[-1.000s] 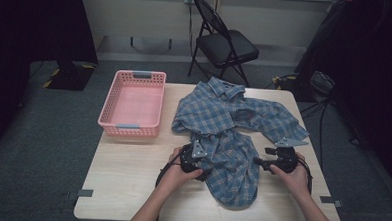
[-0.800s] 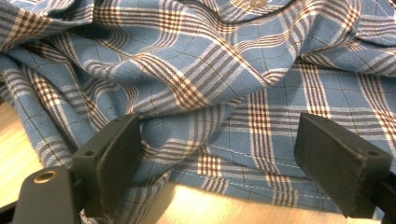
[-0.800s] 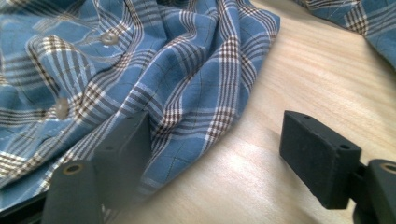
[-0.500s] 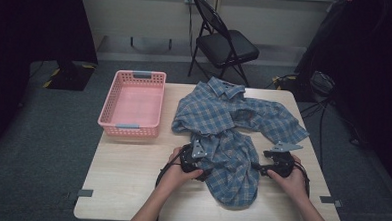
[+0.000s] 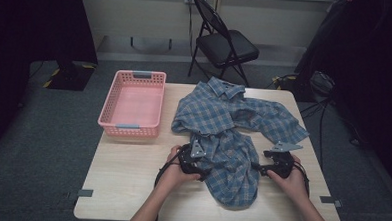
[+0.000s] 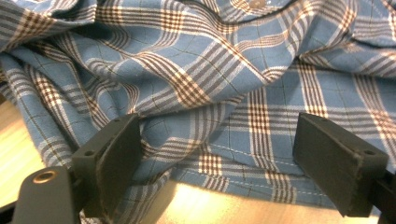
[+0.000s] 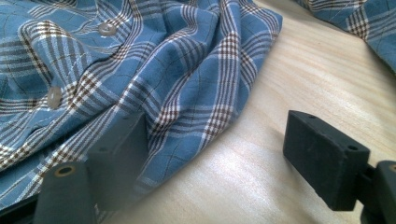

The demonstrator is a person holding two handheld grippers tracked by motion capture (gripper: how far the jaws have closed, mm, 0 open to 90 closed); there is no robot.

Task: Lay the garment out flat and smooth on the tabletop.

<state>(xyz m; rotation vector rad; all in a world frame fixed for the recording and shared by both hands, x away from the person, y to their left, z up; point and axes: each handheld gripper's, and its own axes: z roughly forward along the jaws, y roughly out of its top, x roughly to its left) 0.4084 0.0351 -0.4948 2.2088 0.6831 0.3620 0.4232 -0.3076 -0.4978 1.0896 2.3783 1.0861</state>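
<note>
The blue checked shirt [image 5: 232,142] lies crumpled on the desk [image 5: 131,182], right in front of both grippers. Its lower part sits between them, and its collar end is farther away, past their tips.

The left gripper [image 5: 196,159] is at the shirt's near edge. Its jaws are spread wide, and in the left gripper view the hem of the cloth [image 6: 224,154] lies between them, but the jaws are not pinching it. To grab well, this gripper should slide a little forward, so the hem goes deep between the jaws, and then squeeze on the stitched edge. The stitched edge is thicker, so it should slip less.

The right gripper [image 5: 271,166] is at the other side of the shirt. Its jaws have just been opening and now stand wide apart. In the right gripper view one jaw sits against a fold of cloth [image 7: 196,102], and the other jaw is over bare desk. Nothing is held. This gripper should move sideways toward the fold, until the cloth is in the middle of the gap, and only then close.

Both should pick up just one layer if they can. Then lift slowly and together, so the shirt opens out and does not bunch up. The pink basket [image 5: 131,105] stands off to the left of the left gripper, well apart.
</note>
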